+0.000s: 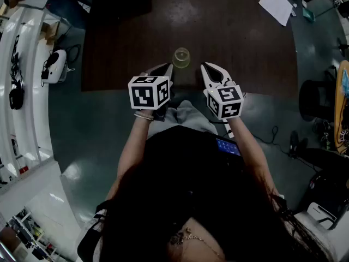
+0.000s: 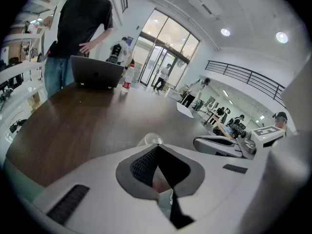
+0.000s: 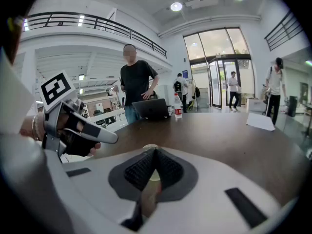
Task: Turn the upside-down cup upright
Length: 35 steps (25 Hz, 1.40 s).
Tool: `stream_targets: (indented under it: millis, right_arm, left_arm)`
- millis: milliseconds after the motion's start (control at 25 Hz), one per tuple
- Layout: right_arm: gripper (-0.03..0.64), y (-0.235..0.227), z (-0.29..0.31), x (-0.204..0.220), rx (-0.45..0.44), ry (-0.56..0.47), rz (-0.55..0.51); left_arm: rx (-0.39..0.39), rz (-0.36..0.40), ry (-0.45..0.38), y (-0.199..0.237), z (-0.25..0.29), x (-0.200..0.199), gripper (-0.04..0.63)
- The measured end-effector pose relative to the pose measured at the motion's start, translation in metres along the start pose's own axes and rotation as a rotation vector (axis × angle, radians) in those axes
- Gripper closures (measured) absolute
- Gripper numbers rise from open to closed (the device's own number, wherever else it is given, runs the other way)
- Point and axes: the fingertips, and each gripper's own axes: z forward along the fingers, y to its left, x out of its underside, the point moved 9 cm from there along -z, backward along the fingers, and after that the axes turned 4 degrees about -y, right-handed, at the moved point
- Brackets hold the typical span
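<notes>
A small clear cup (image 1: 181,57) stands on the dark brown table (image 1: 125,48) close to its near edge. In the left gripper view the cup (image 2: 151,139) shows a flat round top and looks bottom-up. My left gripper (image 1: 166,67) is just left of the cup and short of it, jaws together with nothing between them. My right gripper (image 1: 206,67) is to the cup's right, also shut and empty. In the right gripper view only a sliver of the cup (image 3: 149,147) peeks over the closed jaws. Neither gripper touches the cup.
At the table's far end sit an open laptop (image 2: 96,72) and a bottle (image 2: 127,77), with a person (image 3: 137,84) standing behind them. A white sheet of paper (image 1: 276,4) lies at the far right corner. White shelving (image 1: 22,91) runs along the left.
</notes>
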Motion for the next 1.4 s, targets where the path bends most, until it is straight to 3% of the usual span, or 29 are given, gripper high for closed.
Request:
stream_targets:
  millis: [880,960,1040,1400]
  right_arm:
    - [0.596,-0.004,0.007,0.004,-0.057,-0.020,-0.021]
    - [0.557,-0.007,0.010,0.005,-0.068,-0.012,-0.018]
    - [0.476,-0.010,0.015,0.008,-0.089,0.003,-0.019]
    - [0.379,-0.007,0.049,0.016,-0.143,0.068,-0.057]
  left_arm:
    - [-0.020,-0.043,-0.009,0.008,0.001,0.003,0.594]
    - [-0.022,-0.050,-0.008,0.008,0.003,0.005,0.594]
    - [-0.024,-0.058,-0.009,0.009,0.005,0.007,0.594]
    - [-0.045,-0.093,-0.003,0.021,0.011,0.008,0.594]
